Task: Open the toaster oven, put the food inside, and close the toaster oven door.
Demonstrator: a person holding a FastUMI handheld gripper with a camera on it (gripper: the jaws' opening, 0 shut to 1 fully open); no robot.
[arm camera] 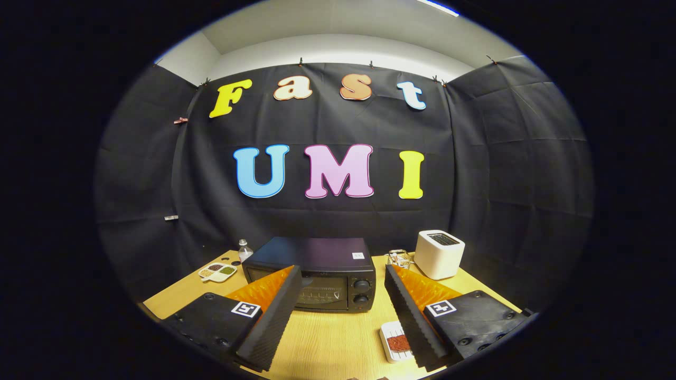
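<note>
A black toaster oven (317, 277) stands on the wooden table (322, 343), its glass door shut and two knobs (361, 291) on its right side. It sits beyond my fingers, partly behind the left finger (272, 311). The food, a reddish-brown patty on a small white tray (396, 343), lies on the table just inside the right finger (412, 316). My gripper (340, 274) is open, held above the table with nothing between its fingers.
A white pop-up toaster (439, 253) stands at the back right. A small wire rack (398, 258) sits beside it. At the back left are a divided dish of seeds or grains (217, 272) and a clear bottle (244, 250). Black cloth walls close the booth.
</note>
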